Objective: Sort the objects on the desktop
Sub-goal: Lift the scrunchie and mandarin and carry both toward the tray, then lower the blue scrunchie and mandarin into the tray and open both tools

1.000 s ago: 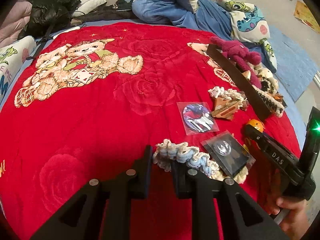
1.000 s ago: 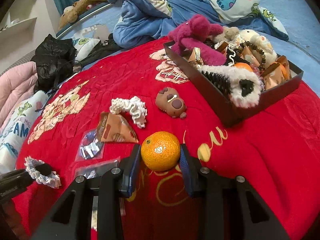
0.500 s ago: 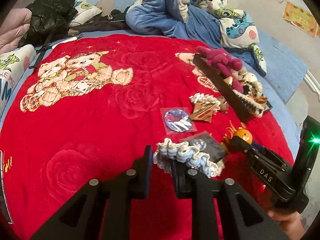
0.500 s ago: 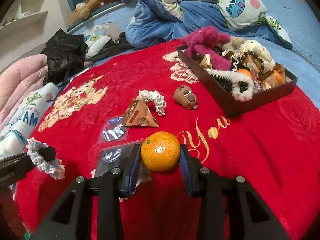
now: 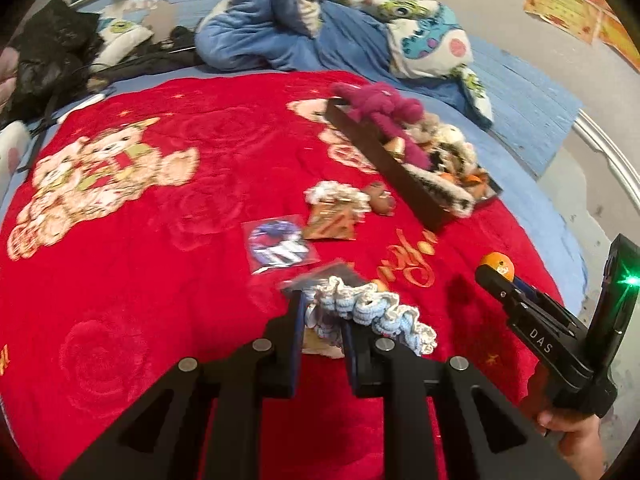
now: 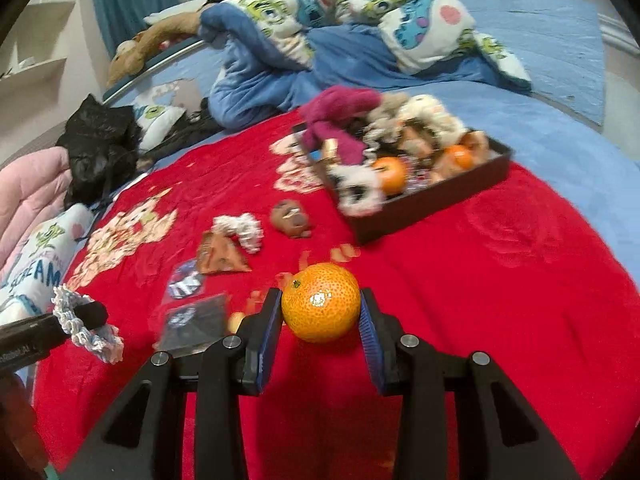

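My left gripper (image 5: 322, 320) is shut on a white and blue frilly scrunchie (image 5: 372, 312) and holds it above the red blanket; it also shows in the right wrist view (image 6: 86, 330). My right gripper (image 6: 320, 316) is shut on an orange mandarin (image 6: 321, 307), raised above the blanket; the mandarin also shows in the left wrist view (image 5: 496, 265). A dark box (image 6: 432, 200) full of plush toys, mandarins and trinkets sits at the far right of the blanket. It also shows in the left wrist view (image 5: 396, 176).
On the red blanket (image 5: 140, 260) lie a second white scrunchie (image 6: 242, 230), a brown triangular packet (image 6: 218, 256), a brown plush head (image 6: 290, 218), a round badge in a clear bag (image 6: 185, 282) and a dark bagged card (image 6: 196, 320). Blue bedding (image 6: 280, 56) is piled behind.
Both grippers have risen and drawn back from the blanket with their objects still held. The box and the loose items now look farther away.
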A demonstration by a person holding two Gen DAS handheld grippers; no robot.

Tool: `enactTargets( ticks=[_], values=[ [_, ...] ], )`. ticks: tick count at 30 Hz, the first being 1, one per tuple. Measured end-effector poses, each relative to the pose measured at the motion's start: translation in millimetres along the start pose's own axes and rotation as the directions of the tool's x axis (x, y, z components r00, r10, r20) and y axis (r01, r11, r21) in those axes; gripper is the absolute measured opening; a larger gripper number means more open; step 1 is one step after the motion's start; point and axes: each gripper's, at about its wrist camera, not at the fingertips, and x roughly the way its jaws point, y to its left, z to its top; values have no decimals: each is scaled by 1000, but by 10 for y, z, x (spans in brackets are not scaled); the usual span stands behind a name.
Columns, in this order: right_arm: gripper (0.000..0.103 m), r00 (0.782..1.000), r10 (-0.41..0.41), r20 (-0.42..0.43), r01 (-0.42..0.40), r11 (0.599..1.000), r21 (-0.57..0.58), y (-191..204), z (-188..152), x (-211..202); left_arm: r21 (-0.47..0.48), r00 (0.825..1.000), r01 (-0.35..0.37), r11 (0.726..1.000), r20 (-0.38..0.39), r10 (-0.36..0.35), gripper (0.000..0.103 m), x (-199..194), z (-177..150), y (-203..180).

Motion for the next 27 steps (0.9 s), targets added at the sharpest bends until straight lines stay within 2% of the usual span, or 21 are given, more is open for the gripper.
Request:
enactTargets(
  ticks=[7,11,19,27],
  values=[
    [36,996,-87,8,86,993,77,-452,-80,-237,77,996,91,993,-30,-89,18,94,30,-387],
    [36,994,-110,5,109,988,112,-609,-136,-337,112,992,123,986,-42,-119,18,116,46,-550],
    [36,996,-90,4,89,987,137,-698,-157,-343,153,989,142,978,-59,-135,18,165,105,-759],
    [36,999,-39,-6,39,995,88,-734,-89,-191,175,991,123,977,-81,-110,18,393,260,-1026]
  ],
)
